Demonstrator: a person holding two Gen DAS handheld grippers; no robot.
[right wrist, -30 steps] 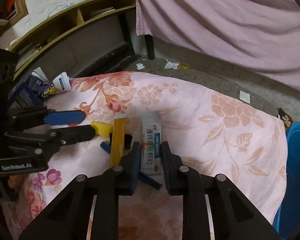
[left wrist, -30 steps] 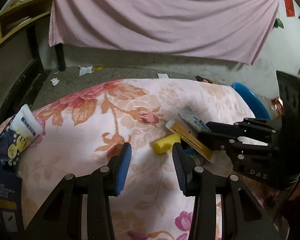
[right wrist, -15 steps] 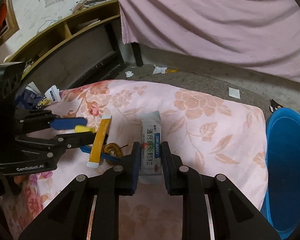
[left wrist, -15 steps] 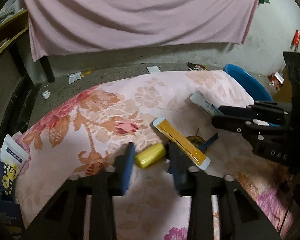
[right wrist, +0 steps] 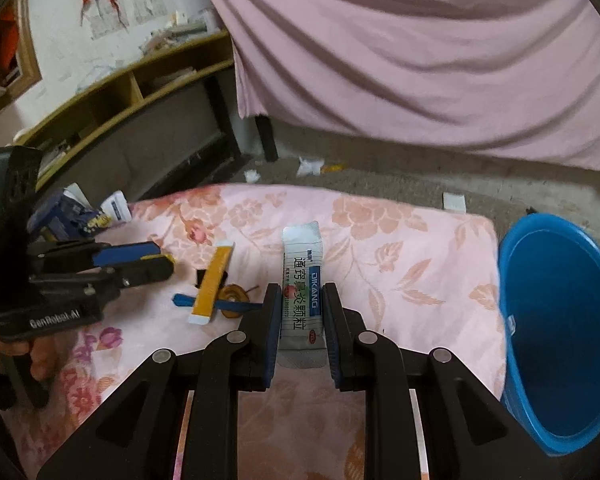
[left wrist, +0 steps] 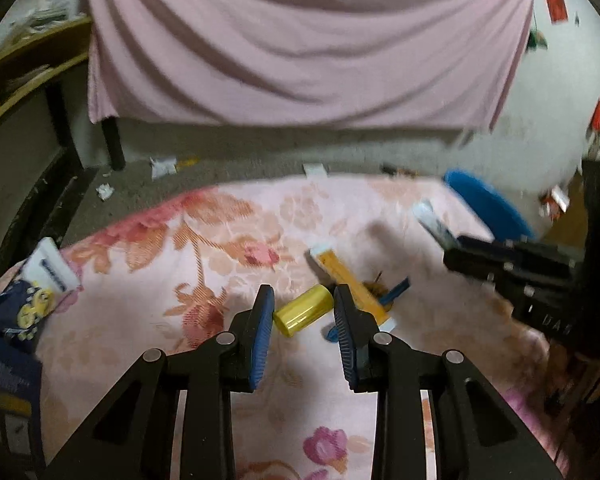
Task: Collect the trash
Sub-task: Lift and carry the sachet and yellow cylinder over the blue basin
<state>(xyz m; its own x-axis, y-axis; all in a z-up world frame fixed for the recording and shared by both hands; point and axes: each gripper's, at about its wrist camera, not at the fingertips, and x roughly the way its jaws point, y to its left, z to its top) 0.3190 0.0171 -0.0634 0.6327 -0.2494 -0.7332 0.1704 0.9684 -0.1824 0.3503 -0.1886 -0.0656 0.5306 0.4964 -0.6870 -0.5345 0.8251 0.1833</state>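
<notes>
My right gripper [right wrist: 300, 300] is shut on a white sachet [right wrist: 303, 288] with blue print and holds it above the flowered cloth, left of the blue bucket [right wrist: 560, 320]. My left gripper [left wrist: 303, 304] is open around a small yellow cylinder [left wrist: 303, 311] that lies on the cloth between its fingers. An orange sachet [left wrist: 350, 280] lies just right of it, over a blue strip [left wrist: 396, 290] and a brown round scrap [right wrist: 233, 298]. The right gripper with the sachet also shows in the left wrist view [left wrist: 452, 246].
A dark blue snack bag [left wrist: 16, 312] and a white packet [left wrist: 50, 266] lie at the cloth's left edge. A wooden shelf [right wrist: 112, 96] stands at the left. Paper scraps [right wrist: 310, 165] litter the floor under a hanging pink sheet [right wrist: 420, 52].
My right gripper has carried the white sachet to the right, toward the blue bucket. My left gripper has moved up to the yellow cylinder, which now lies between its fingers.
</notes>
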